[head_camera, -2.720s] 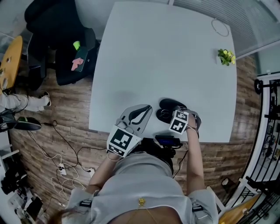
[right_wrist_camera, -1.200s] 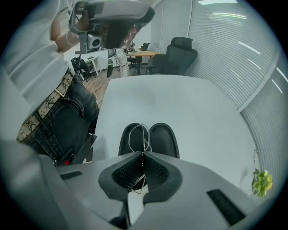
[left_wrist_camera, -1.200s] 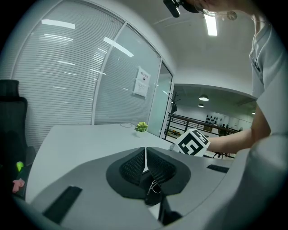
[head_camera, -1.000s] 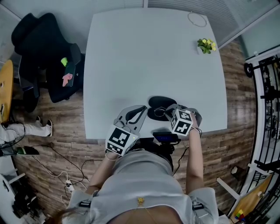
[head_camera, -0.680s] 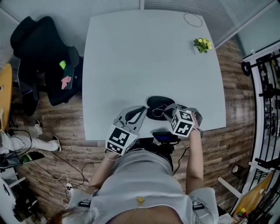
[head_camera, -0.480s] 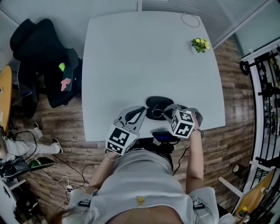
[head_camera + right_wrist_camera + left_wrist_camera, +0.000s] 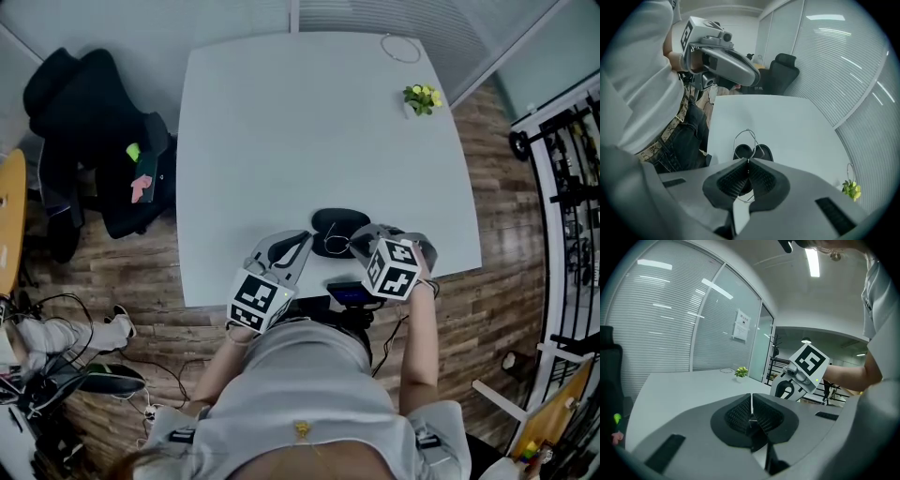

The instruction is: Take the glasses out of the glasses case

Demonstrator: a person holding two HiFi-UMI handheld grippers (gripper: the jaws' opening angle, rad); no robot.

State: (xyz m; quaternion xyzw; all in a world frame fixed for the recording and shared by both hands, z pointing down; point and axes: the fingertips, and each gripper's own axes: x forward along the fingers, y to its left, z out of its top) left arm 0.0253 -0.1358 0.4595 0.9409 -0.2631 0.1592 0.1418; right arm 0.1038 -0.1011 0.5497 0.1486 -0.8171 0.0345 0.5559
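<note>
Since the first picture the right hand-held gripper [image 7: 748, 162] has been moved a bit back from the glasses case [image 7: 339, 223], and thin wire glasses [image 7: 745, 139] are now seen at the rim of the case, where none were seen before. The jaws of this gripper are pressed together on the thin wire of the glasses. One wire ring sticks out past the jaw tips, over the case, and a bit more wire is seen under the jaws, so the long side of the glasses seems to be lined up with the jaws. It cannot be told if the ring touches the case.

The black case is laid open on the white table [image 7: 309, 131], close to the near edge. Its long side is seen running left to right in the head view, and two round halves are seen side by side in the right gripper view.

The left hand-held gripper [image 7: 751, 402] is held just to the left of the case; its jaws are pressed together with nothing in them, and they are pointed toward the case. A small plant [image 7: 420, 97] is seen at the far corner of the table.
</note>
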